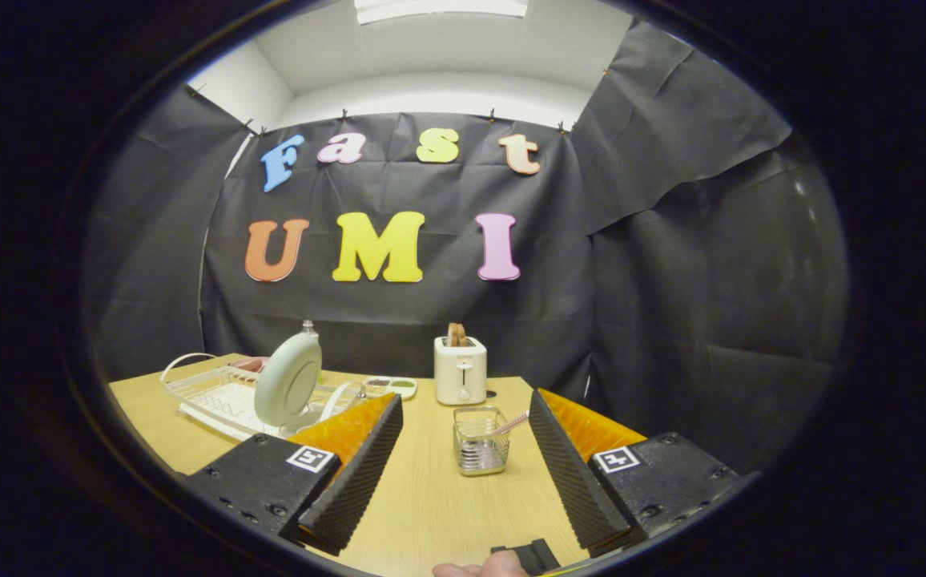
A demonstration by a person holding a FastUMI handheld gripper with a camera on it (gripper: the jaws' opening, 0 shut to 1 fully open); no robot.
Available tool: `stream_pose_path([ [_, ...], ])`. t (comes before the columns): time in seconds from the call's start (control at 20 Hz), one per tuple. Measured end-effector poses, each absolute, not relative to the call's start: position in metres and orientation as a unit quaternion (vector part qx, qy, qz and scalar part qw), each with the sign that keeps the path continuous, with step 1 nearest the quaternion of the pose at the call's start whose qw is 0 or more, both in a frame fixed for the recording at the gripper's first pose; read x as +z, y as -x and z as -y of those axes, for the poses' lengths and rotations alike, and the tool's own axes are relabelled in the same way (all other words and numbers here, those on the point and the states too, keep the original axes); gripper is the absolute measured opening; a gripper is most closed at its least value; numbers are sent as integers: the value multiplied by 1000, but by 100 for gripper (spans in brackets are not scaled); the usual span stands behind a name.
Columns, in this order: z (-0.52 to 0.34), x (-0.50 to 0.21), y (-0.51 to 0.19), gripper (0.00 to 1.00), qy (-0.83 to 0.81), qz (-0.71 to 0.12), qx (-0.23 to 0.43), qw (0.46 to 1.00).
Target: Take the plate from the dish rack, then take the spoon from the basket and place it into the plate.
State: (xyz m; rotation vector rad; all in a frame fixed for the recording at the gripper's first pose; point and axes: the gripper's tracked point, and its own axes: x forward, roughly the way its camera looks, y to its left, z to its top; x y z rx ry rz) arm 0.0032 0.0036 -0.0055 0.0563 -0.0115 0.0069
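A pale green plate (288,380) stands on edge in the white dish rack (215,394), beyond and to the left of my left finger. A small wire basket (480,440) sits on the wooden table just ahead of the fingers, between them. A spoon with a pink handle (505,426) leans out of the basket toward the right. My gripper (463,437) is open and holds nothing, with the fingers spread wide above the table.
A white toaster (460,369) with bread in its slot stands behind the basket near the wall. A small white dish (391,387) lies between rack and toaster. The table's right edge (529,385) runs close to the right finger. A fingertip (479,570) shows at the gripper's base.
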Motion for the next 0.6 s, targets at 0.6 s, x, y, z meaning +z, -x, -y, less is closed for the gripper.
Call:
stream_pose_path([
  [0.6, -19, 11, -5, 100, -33, 13, 18, 999],
])
